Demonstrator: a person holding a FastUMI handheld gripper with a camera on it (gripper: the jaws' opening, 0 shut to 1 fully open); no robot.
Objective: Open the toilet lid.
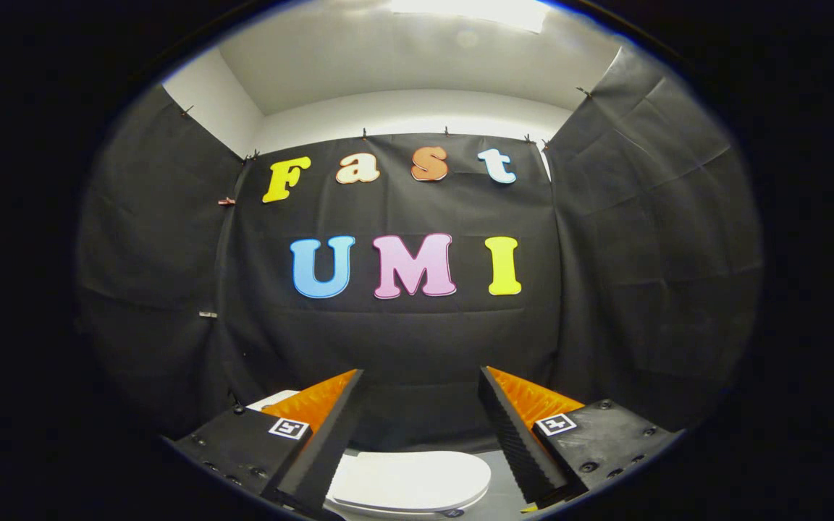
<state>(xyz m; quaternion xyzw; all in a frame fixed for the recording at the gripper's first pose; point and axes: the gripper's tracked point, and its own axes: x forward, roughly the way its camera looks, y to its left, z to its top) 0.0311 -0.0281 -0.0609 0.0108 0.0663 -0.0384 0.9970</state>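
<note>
The hand-held gripper (420, 391) hangs with its two fingers spread wide apart and nothing between them but air and the black cloth wall (402, 340) beyond. The toilet lid (410, 479) lies low, below and between the fingers and a little ahead of their bases, flat and closed as far as can be told, a white rounded slab whose long axis seems to run away from the camera toward the wall. So the relation that matters is plain: the lid sits beneath the line the fingers point along, not in front of them, and the gripper looks over it rather than at it. By my reading the task is not yet begun, and the coming move calls for tipping or lowering the fingers to reach the lid's near edge. A small white corner (276, 399) shows beside the left finger; what it belongs to cannot be told. A grey floor (504, 492) shows beside the lid. Nothing appears to stand in the way.
</note>
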